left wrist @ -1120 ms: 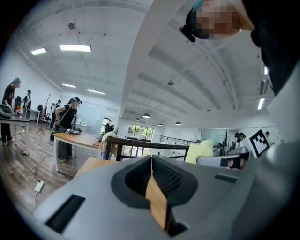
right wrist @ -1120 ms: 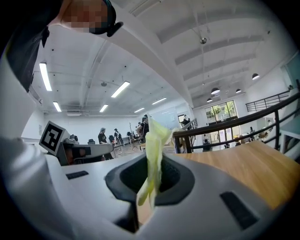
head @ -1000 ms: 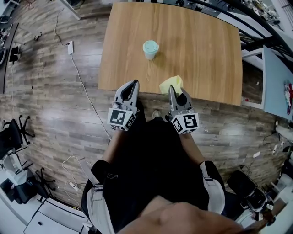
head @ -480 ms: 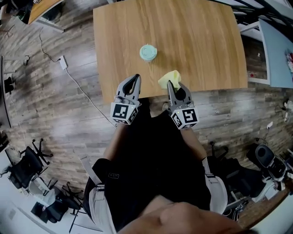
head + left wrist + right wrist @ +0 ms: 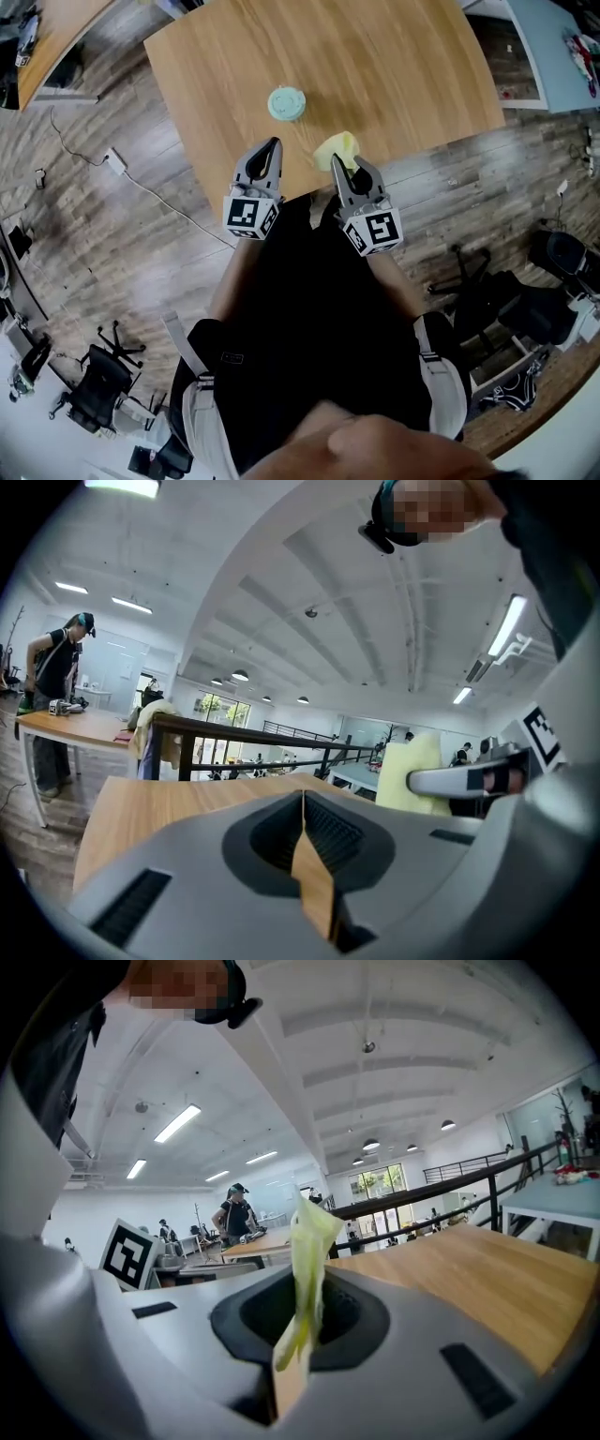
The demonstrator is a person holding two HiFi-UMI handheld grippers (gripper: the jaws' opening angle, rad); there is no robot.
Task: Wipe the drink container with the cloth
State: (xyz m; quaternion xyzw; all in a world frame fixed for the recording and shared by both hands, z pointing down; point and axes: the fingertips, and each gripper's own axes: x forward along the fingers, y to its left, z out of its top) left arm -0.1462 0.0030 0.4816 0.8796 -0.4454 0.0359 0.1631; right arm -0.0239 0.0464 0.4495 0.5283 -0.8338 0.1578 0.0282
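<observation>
since the right gripper [image 5: 298,1340] has its jaws pressed together on the yellow cloth [image 5: 307,1241], pinching only a narrow fold while the rest stands up loose above them, the grip looks thin, and a firm rub could drag the cloth out. the left gripper [image 5: 305,832] is fully closed with nothing between its jaws; only the wood of the table [image 5: 394,66] shows past them. both grippers hang over the table's near edge, just beside each other, and neither touches the drink container [image 5: 286,102], a pale green lidded cup standing upright on the table a little beyond the left gripper. it stands free with nothing bracing it, so a sideways wipe could probably slide it or tip it over; the left gripper would have to open and steady it first, and a hard squeeze might dent a light cup. nothing lies on the table between the grippers and the cup, so the way looks open. further out, a cable [image 5: 150,187] trails over the wood floor, office chairs [image 5: 98,389] stand around, and other people [image 5: 54,682] work at a far table.
</observation>
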